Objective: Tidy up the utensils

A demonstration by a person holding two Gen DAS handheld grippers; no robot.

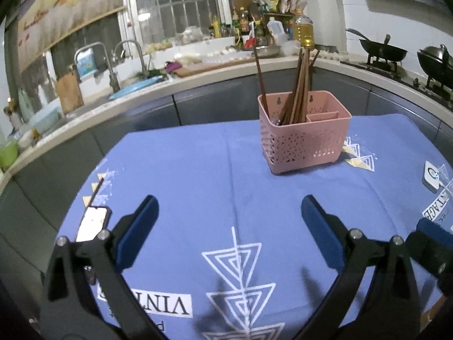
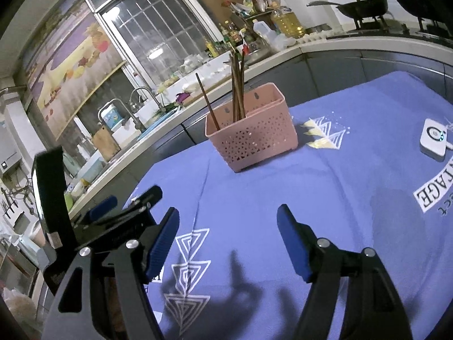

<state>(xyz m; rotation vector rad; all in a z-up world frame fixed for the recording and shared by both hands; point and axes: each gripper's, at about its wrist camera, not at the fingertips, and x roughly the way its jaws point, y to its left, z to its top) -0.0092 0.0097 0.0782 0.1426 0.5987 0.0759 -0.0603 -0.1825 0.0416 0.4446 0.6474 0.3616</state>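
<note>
Left gripper (image 1: 229, 212) and right gripper (image 2: 228, 223) both spread wide, holding nothing — above the blue cloth (image 1: 198, 170). Pink caddy (image 1: 304, 138) sits ahead, slightly right of left gripper; chopsticks (image 1: 300, 90) stand near-upright inside — neither gripper clearly nearer.

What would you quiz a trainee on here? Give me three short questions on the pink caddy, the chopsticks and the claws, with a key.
1. True or false: the left claw holds a chopstick.
2. Which part of the pink caddy holds the chopsticks: A the large compartment, B the small side compartment, C both?
3. Fill in: the caddy stands on a ___ cloth.

Key
1. False: both the left and the right claw are open and empty.
2. A.
3. Blue.
</note>
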